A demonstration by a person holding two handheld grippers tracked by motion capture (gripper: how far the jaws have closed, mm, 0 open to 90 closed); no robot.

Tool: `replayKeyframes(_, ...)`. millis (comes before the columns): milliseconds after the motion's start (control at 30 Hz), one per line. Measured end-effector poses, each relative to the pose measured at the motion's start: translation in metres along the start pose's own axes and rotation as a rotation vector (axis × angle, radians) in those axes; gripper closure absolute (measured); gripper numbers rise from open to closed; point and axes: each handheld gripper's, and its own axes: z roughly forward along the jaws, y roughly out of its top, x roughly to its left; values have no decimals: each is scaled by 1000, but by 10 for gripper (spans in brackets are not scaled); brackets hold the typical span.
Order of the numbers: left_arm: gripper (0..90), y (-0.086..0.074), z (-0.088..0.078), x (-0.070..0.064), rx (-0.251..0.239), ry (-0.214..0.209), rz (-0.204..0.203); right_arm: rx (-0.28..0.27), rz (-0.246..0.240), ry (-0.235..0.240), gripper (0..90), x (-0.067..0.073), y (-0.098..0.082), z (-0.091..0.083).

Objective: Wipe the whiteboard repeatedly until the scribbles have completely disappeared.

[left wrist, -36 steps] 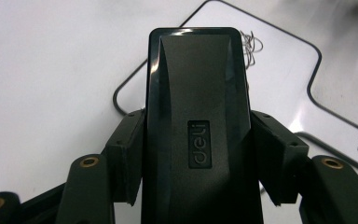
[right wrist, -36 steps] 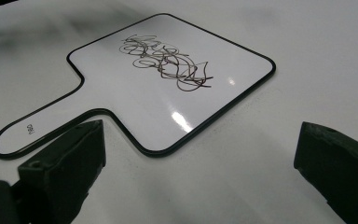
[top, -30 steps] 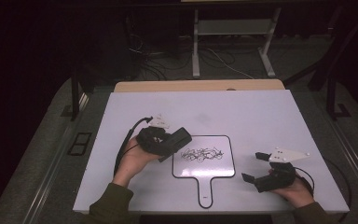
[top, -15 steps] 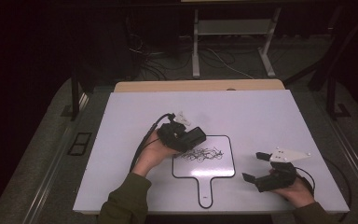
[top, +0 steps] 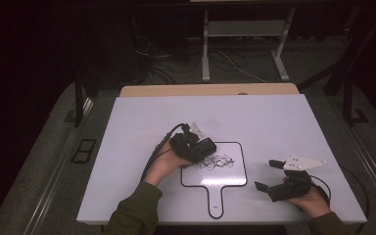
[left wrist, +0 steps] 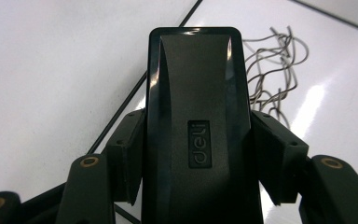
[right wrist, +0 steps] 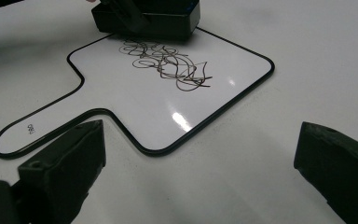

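Observation:
A small paddle-shaped whiteboard [top: 227, 178] with a black rim lies on the white table, a black scribble [top: 214, 161] across its upper part. My left gripper [top: 199, 148] is shut on a black "deli" eraser [left wrist: 198, 102], which sits at the board's upper left corner beside the scribble [left wrist: 270, 70]. The right gripper view has the eraser [right wrist: 158, 18] at the board's [right wrist: 135, 107] far edge, just behind the scribble [right wrist: 168, 60]. My right gripper [top: 267, 175] stands open to the right of the board, low over the table, nothing between its fingers [right wrist: 65, 158].
The white tabletop [top: 274, 122] spreads wide around the board, with a wooden strip [top: 210, 89] along its far edge. Behind the table stand a metal frame [top: 245, 29] and loose floor cables [top: 166, 58]. The board's handle [top: 216, 198] points toward the table's near edge.
My left hand has carried the eraser to the right and down, from left of the board onto its upper left corner at the scribble. The right gripper has stayed put.

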Motion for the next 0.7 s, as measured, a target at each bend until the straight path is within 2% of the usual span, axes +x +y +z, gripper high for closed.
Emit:
replayKeyframes(167,395,-4,2,2,0,4,-25,0,-1,0,9,0,0,0)
replayKeyframes(300,395,-5,5,2,24,18,-5,-1,-2,-1,9,-1,0,-1)
replayKeyframes(533,394,-6,6,1,24,8,-8,-1,-2,-3,9,-1,0,-1)
replayKeyframes(700,395,-5,7,-4,23,-3,8,0,-3,-3,9,0,0,-1)
